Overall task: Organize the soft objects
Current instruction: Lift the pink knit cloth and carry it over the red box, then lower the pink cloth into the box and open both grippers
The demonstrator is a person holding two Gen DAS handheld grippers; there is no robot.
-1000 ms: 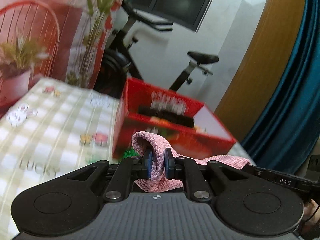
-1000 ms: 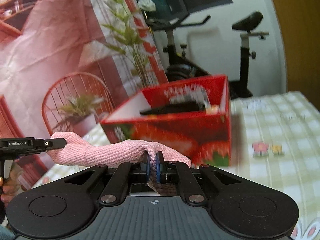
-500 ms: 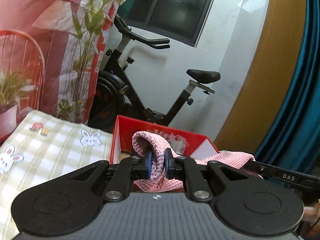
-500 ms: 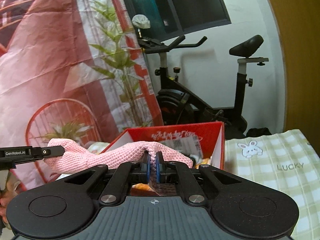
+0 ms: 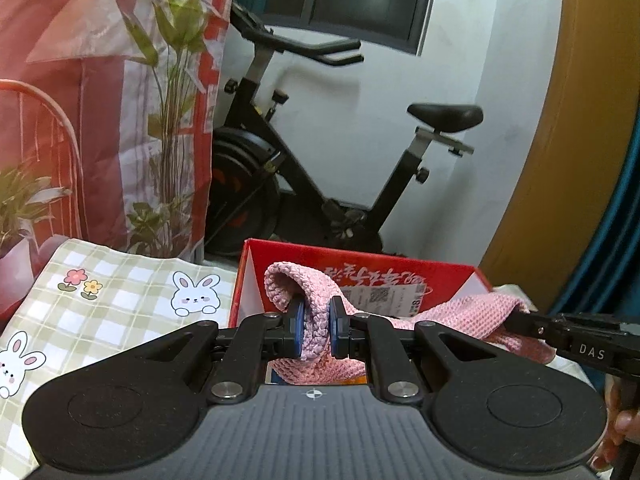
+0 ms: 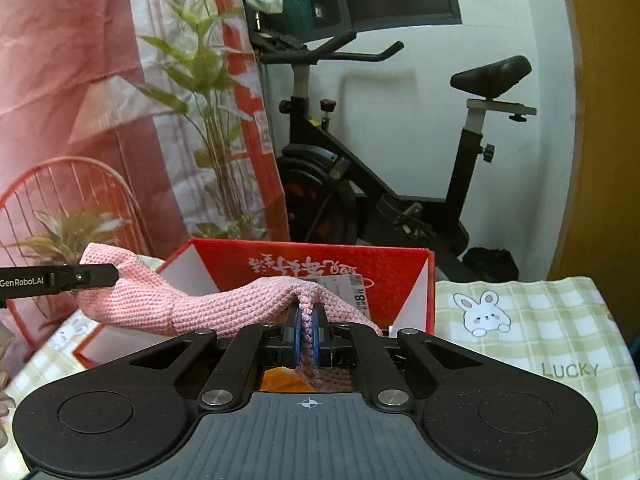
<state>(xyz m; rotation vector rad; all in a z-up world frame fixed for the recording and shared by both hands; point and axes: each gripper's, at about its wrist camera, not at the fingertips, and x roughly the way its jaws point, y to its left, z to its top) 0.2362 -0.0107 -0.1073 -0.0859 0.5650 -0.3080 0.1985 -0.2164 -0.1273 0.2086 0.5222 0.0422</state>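
Left wrist: both the left gripper (image 5: 315,330) and right gripper (image 6: 306,334) clamp the pink knit cloth (image 5: 316,320).

I see the desk (image 5: 120,312) under a checked green-and-white cloth (image 6: 560,320) printed with white rabbits, small flowers and the word LUCKY. An open red cardboard box (image 5: 440,276) stands on the cloth at its far edge, with white inner side walls and a printed label on the inside of its back wall. From my right camera something orange shows low inside the box; I cannot tell what it is.
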